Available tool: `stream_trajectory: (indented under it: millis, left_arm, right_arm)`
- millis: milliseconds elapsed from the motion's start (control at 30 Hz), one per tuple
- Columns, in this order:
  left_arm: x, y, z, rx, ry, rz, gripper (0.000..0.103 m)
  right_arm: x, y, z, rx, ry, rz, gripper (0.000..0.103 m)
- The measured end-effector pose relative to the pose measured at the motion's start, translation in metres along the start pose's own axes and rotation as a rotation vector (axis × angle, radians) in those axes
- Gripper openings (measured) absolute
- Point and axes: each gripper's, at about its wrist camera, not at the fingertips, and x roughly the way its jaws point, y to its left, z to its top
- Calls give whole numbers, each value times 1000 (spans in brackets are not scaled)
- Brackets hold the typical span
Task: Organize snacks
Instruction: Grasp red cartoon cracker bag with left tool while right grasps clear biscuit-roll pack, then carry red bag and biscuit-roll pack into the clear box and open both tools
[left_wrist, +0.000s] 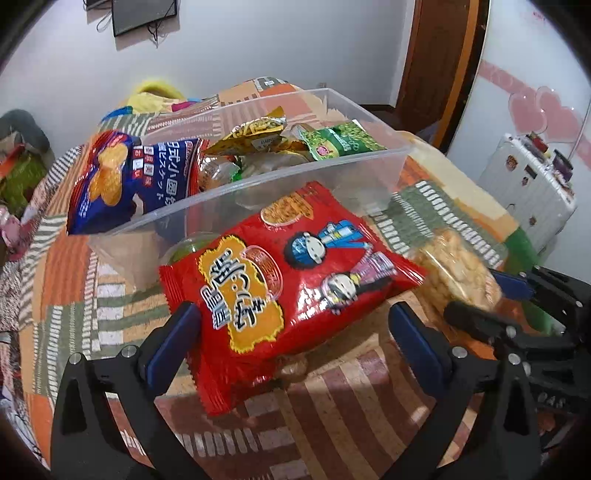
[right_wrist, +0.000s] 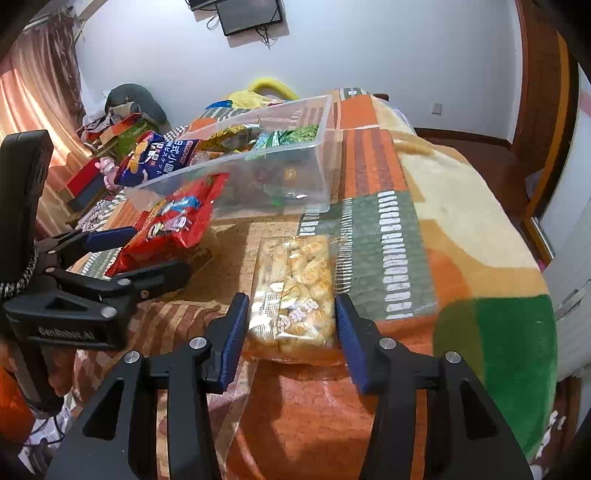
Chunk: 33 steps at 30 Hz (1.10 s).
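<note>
A red snack bag lies on the blanket in front of a clear plastic bin and leans on its near wall. My left gripper is open, its jaws on either side of the bag's near end, not closed on it. A clear packet of golden puffs lies flat to the right. My right gripper has its blue pads against both sides of that packet. The bin holds a blue biscuit bag, a yellow bag and a green bag. The red bag and the left gripper also show in the right wrist view.
A patchwork blanket of orange, green and cream covers the surface; it drops off at the right. Boxes and clutter sit beyond the bin at the left. A white appliance stands at the right by a wooden door frame.
</note>
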Motion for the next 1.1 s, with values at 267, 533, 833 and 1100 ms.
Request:
stream_trajectory:
  millis: [267, 533, 833, 1100]
  left_arm:
    - [14, 1, 10, -25, -43, 39, 96]
    - [-6, 11, 0, -17, -78, 1, 45]
    - [-34, 38, -6, -103, -87, -102, 27]
    - [-67, 49, 6, -123, -163, -113, 27]
  right_arm:
    - [3, 1, -5, -5, 2, -5, 53]
    - [0, 0, -3, -2, -16, 4, 46]
    - [-9, 3, 2, 5, -37, 24, 44]
    - [-24, 9, 24, -17, -112, 32, 43]
